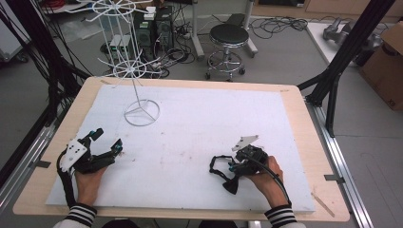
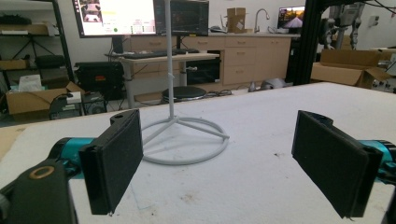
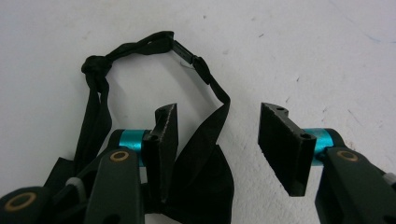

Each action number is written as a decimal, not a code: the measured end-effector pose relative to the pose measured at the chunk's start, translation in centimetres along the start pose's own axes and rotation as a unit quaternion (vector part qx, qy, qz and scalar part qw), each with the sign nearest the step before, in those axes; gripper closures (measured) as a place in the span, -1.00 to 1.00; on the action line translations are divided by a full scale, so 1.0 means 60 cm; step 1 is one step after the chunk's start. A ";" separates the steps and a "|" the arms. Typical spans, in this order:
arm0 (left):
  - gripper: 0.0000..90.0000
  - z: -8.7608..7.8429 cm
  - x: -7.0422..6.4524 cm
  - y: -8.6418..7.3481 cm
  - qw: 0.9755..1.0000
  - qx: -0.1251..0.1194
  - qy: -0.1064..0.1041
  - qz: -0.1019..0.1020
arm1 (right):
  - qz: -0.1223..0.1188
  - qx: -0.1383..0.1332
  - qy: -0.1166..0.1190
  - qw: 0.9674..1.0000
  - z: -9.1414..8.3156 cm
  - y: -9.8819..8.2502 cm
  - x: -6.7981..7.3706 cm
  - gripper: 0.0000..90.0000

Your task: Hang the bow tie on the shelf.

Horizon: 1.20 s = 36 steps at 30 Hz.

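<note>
White-covered table [image 1: 190, 118], lab clutter behind. Right gripper [image 3: 217, 140] tilts down, palm low, jaws half open and not pinching; black bow tie [image 3: 201, 182] lies between and below them, strap looping ahead. Left gripper [image 2: 217, 158] rests level, jaws wide, empty; wire stand [image 2: 182, 140] ahead.

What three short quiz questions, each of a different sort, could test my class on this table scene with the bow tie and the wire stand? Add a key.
1. True or false: the right gripper already pinches the bow tie.
2. Multiple choice: the wire stand is on the A) far left, B) far right, C) near middle of the table.
3. Short answer: what lies between the pads of the left gripper?

Key
1. False: the jaws stand apart, the cloth lies loosely between them by one pad.
2. A.
3. Nothing; they stand wide open above the white table cover, the stand farther off.
</note>
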<state>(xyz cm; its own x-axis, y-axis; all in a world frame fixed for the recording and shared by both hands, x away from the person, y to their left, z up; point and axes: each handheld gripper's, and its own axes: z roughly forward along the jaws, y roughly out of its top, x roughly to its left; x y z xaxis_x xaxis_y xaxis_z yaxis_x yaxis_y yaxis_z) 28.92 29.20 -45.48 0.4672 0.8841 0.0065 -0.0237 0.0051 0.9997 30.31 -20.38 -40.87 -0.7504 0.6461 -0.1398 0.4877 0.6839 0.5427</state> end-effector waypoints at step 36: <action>-0.62 0.000 0.000 0.000 1.000 0.000 0.000 -0.001 | 0.042 0.058 0.045 0.996 0.021 0.009 -0.020 0.94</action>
<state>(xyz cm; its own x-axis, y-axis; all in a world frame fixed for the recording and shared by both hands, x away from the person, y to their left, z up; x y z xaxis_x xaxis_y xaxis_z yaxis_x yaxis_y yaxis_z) 28.92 29.19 -45.48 0.4664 0.8846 0.0055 -0.0236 0.0063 0.9997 32.06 -20.38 -41.47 -0.7396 0.6727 -0.0207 0.5940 0.6670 0.4498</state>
